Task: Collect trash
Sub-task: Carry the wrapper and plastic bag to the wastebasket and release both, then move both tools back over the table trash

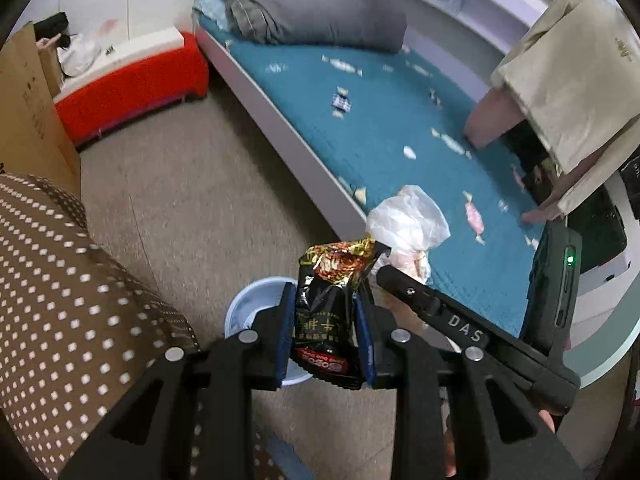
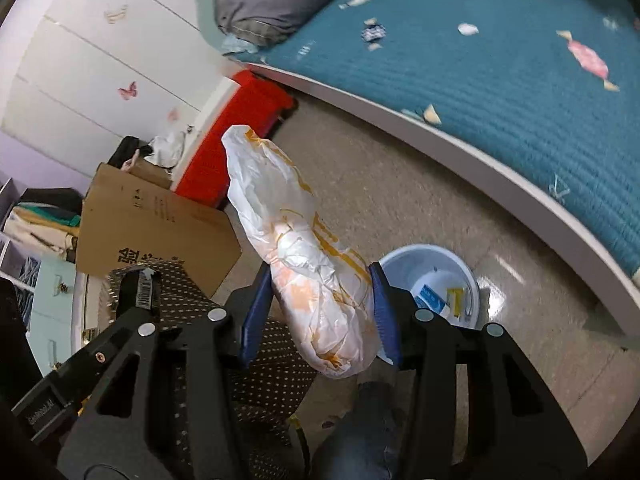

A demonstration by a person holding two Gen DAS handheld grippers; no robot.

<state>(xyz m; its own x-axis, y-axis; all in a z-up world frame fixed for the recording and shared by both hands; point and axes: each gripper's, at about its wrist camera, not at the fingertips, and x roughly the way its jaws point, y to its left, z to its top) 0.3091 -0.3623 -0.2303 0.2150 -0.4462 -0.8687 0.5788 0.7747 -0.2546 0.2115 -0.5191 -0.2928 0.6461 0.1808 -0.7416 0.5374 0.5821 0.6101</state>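
My left gripper [image 1: 325,312] is shut on a black and gold snack packet [image 1: 326,312], its blue pads pressing both sides. Right under it on the floor stands a pale blue bin [image 1: 250,306]. The other gripper's arm crosses the left wrist view at right, with a crumpled white plastic bag [image 1: 408,220] at its tip. In the right wrist view my right gripper [image 2: 322,300] is shut on that white and orange plastic bag [image 2: 304,248], which sticks up and to the left. The pale blue bin [image 2: 400,258] sits just right of it, with scraps inside.
A bed with a teal cover [image 1: 400,120] and a grey pillow [image 1: 312,8] fills the right side. A brown dotted cushion [image 1: 72,300], a cardboard box [image 2: 152,220] and a red bench [image 1: 132,92] stand left. A person's sleeve [image 1: 572,92] reaches over the bed.
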